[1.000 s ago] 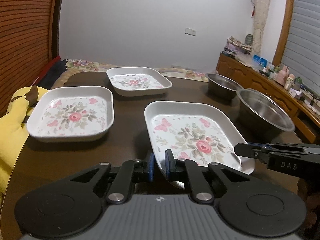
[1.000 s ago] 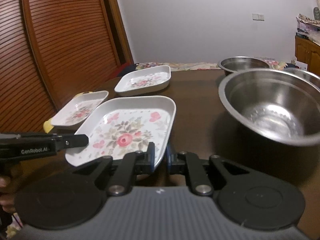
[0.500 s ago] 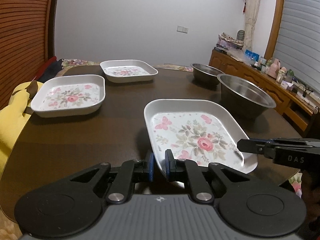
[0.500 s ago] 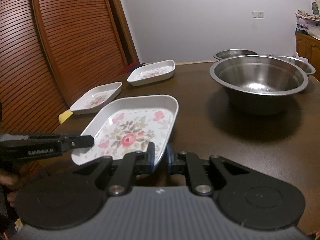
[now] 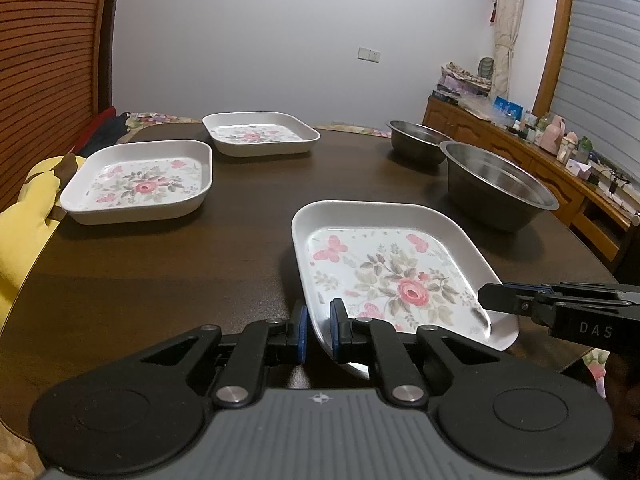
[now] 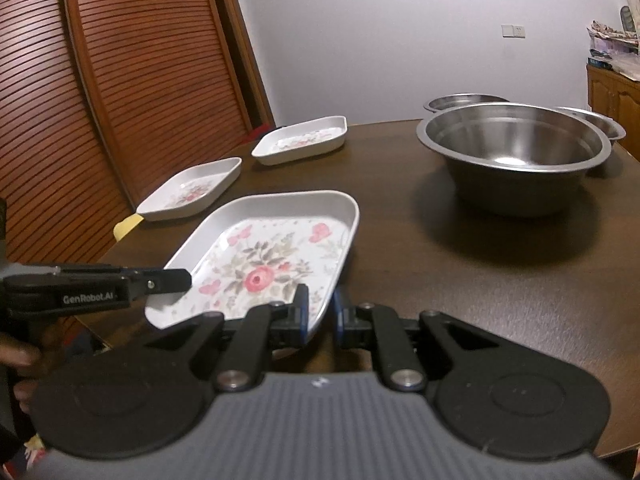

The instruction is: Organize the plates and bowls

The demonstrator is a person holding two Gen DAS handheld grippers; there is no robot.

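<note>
A white square plate with a rose print is held near the table's front edge by both grippers. My left gripper is shut on its near left rim. My right gripper is shut on its near right rim. Each gripper also shows from the side in the other view: the right one, the left one. Two more floral plates sit on the table, one at the left and one farther back.
A large steel bowl stands on the dark wooden table at the right, with a smaller steel bowl behind it. A yellow cloth lies at the table's left edge. A wooden sideboard with clutter runs along the right.
Both grippers, still holding the plate, have pulled back towards the table's near edge and dropped lower. The bowls and the other plates now look farther away.
</note>
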